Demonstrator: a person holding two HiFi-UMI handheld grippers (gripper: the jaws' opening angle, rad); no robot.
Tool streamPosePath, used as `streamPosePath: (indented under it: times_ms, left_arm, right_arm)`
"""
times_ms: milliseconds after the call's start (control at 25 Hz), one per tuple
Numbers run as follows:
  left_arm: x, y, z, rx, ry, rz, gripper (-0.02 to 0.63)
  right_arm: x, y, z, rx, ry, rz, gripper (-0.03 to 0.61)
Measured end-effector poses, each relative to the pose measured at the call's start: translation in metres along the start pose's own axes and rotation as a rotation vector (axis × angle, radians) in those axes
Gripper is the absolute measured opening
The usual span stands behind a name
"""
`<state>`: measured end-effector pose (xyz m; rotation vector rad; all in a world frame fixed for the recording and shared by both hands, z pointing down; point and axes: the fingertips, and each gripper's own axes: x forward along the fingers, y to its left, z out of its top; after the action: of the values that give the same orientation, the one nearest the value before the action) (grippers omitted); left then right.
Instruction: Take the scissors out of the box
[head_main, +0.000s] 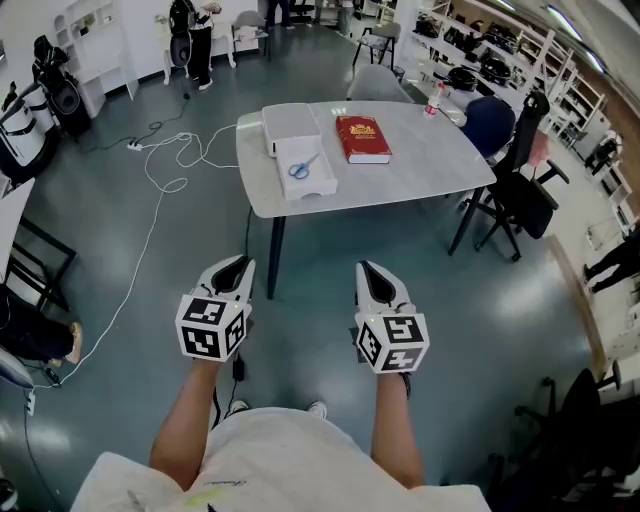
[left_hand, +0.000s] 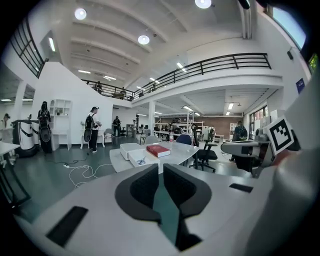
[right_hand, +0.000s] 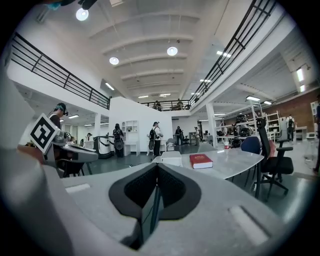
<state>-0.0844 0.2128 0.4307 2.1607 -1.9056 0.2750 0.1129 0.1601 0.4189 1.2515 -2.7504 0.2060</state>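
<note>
- The left gripper (head_main: 238, 263) and the right gripper (head_main: 368, 268) are held side by side at waist level and pointed toward the table (head_main: 430, 165). They are well apart from it, which suggests the approach has not begun.
- Left gripper: the jaws stand a narrow way apart. Only floor shows through the gap, so nothing is held.
- Right gripper: the jaws are drawn together at the tips, with nothing between them.
- The scissors (head_main: 303, 166), with blue handles, lie flat inside the open white box (head_main: 322, 186) at the table's near left edge. This placement leaves them reachable from above on the person's side.
- A second white box part (head_main: 290, 122), apparently the lid, sits touching the far end of the box, clear of the opening.
- A red book (head_main: 362, 138) lies just beside the box on its right. By judgement, a descent on the scissors needs no contact with it.
- A bottle (head_main: 433, 98) stands at the table's far right edge, well apart from the box.
- Surface: the tabletop is pale grey with rounded corners on dark legs, and mostly bare.
- Room: a large hall with a glossy dark floor. A white cable (head_main: 165, 165) trails left of the table and a black office chair (head_main: 520, 195) stands to its right.
- Both gripper views show shelving, a railed mezzanine and people standing at a distance.
</note>
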Motion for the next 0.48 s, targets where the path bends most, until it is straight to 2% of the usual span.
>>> streamPosePath:
  times_ms: [280, 480]
  left_arm:
    - [0.015, -0.018, 0.009, -0.012, -0.008, 0.057, 0.034]
    - [0.030, -0.031, 0.006, -0.019, 0.000, 0.070, 0.034]
  right_arm:
    - [-0.004, -0.033, -0.003, -0.004, 0.017, 0.054, 0.005]
    - [0.002, -0.052, -0.003, 0.004, 0.010, 0.068, 0.005]
